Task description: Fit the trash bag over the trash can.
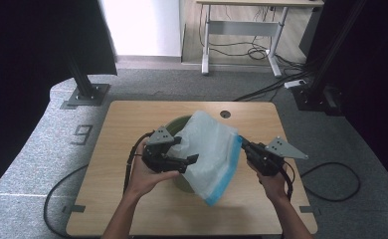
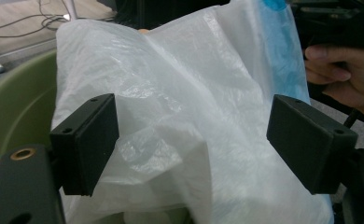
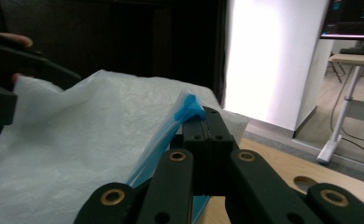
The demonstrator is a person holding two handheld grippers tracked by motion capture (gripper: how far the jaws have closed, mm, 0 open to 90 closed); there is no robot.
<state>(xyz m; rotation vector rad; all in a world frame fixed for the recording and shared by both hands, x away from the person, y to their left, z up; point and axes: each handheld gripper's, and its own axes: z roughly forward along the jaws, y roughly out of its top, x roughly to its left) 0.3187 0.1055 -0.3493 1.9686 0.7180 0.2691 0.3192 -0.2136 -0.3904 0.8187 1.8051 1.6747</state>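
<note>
Bag [image 3: 77,154] edge between right jaws

Grey carpet [image 1: 33,149], white wall [image 1: 142,25], a desk [image 1: 242,30] behind.

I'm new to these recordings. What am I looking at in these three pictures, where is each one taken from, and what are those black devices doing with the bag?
A person stands at a wooden table holding a hand-operated two-jaw gripper in each hand; there is no robot arm. The high view looks down from above. The other two come from cameras riding on each gripper, looking along its black jaws. On the table sits a green bowl, largely covered by a white plastic bag with a blue edge strip. The right gripper has its jaws closed on that blue strip. The left gripper is open, its jaws spread on either side of the white film without pinching it.
</note>
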